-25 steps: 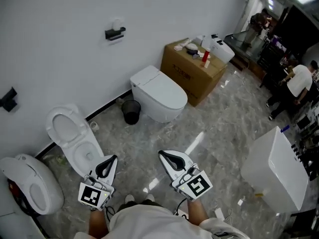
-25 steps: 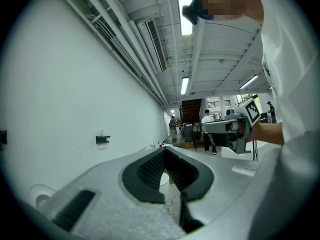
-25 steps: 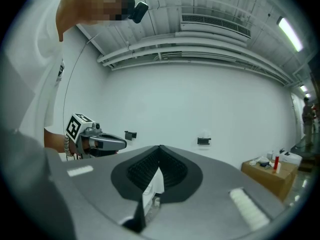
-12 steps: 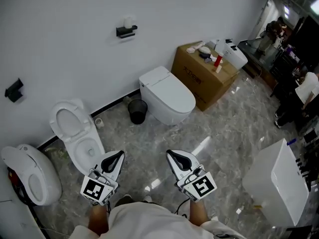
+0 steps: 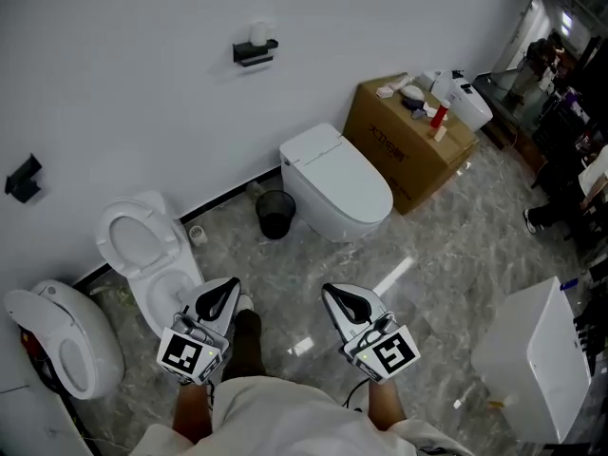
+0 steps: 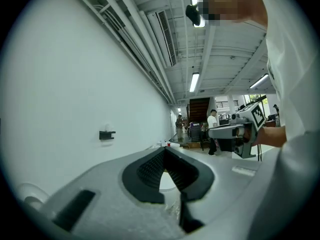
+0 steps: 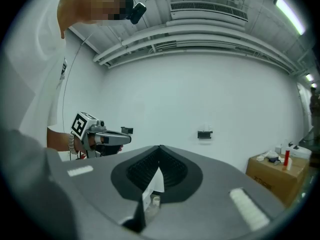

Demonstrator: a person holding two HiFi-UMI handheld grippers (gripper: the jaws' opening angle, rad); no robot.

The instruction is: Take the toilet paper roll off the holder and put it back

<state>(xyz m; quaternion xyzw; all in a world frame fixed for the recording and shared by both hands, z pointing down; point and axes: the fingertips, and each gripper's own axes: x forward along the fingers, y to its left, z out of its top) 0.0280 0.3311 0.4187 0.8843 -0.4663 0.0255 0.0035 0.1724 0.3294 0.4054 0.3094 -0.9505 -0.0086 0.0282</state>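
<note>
A black holder [image 5: 255, 52] is fixed high on the white wall, with a white toilet paper roll [image 5: 258, 34] on top of it. Both show small and far off in the left gripper view, the holder [image 6: 106, 134], and in the right gripper view, the holder [image 7: 204, 134] under the roll [image 7: 205, 128]. My left gripper [image 5: 226, 293] and right gripper [image 5: 337, 297] are held low in front of the person's body, far from the wall. Both are shut with nothing in them. Each gripper shows in the other's view, the left gripper [image 7: 102, 136] and the right gripper [image 6: 235, 132].
A closed white toilet [image 5: 337, 183] and a black bin [image 5: 275, 214] stand below the holder. An open toilet [image 5: 142, 245] and another toilet [image 5: 57, 340] are at the left. A cardboard box [image 5: 408, 145] carries bottles; a white cabinet [image 5: 537, 359] is at the right. A second black holder [image 5: 21, 179] is on the wall.
The whole scene has slid right and down as the person steps toward the wall, with a dark shoe now showing between the grippers. Both grippers stay shut and level.
</note>
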